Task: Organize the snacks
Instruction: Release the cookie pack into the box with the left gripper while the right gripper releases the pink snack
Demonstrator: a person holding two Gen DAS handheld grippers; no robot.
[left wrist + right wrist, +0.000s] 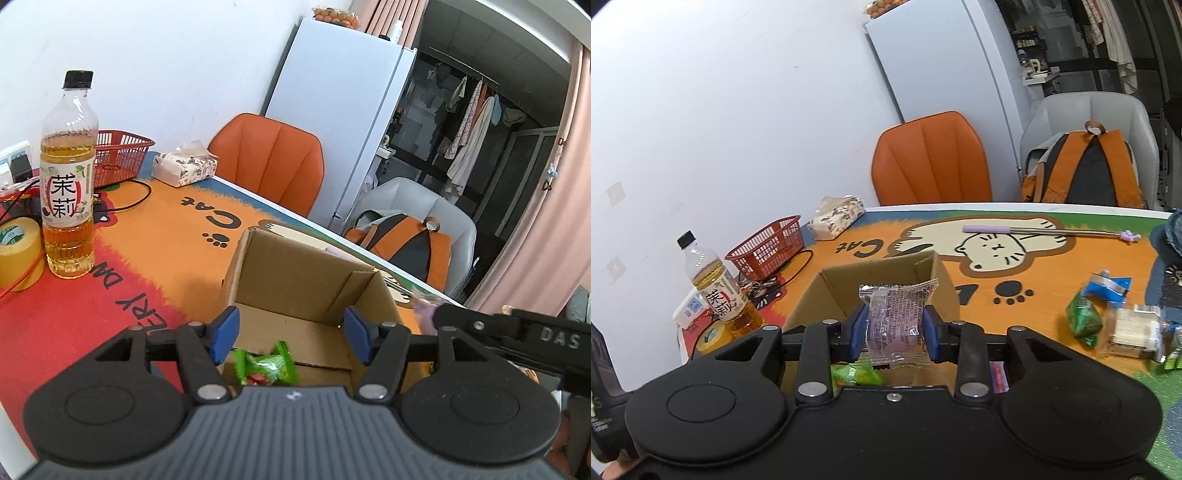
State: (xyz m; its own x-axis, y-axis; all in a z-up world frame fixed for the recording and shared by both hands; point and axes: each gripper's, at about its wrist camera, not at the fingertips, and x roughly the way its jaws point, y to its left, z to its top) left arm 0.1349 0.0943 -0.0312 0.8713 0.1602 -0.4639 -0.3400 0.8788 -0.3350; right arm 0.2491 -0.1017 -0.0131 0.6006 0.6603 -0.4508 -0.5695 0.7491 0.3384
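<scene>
An open cardboard box (291,295) stands on the cat-print table mat; it also shows in the right wrist view (886,280). A green snack packet (267,365) lies on its floor. My left gripper (291,332) is open and empty just above the box's near side. My right gripper (894,326) is shut on a clear-wrapped purple snack (892,321) and holds it over the box. A green packet (858,374) and a purple one (999,376) lie in the box below. Loose snacks lie on the mat at right: a green packet (1084,319), a blue one (1108,286), a white one (1136,330).
A tea bottle (68,181), a yellow tape roll (18,254), a red basket (118,157) and a tissue pack (184,168) stand at the left and back. A purple-handled stick (1049,232) lies on the mat. An orange chair (929,162) and a grey chair with a backpack (1087,166) stand behind the table.
</scene>
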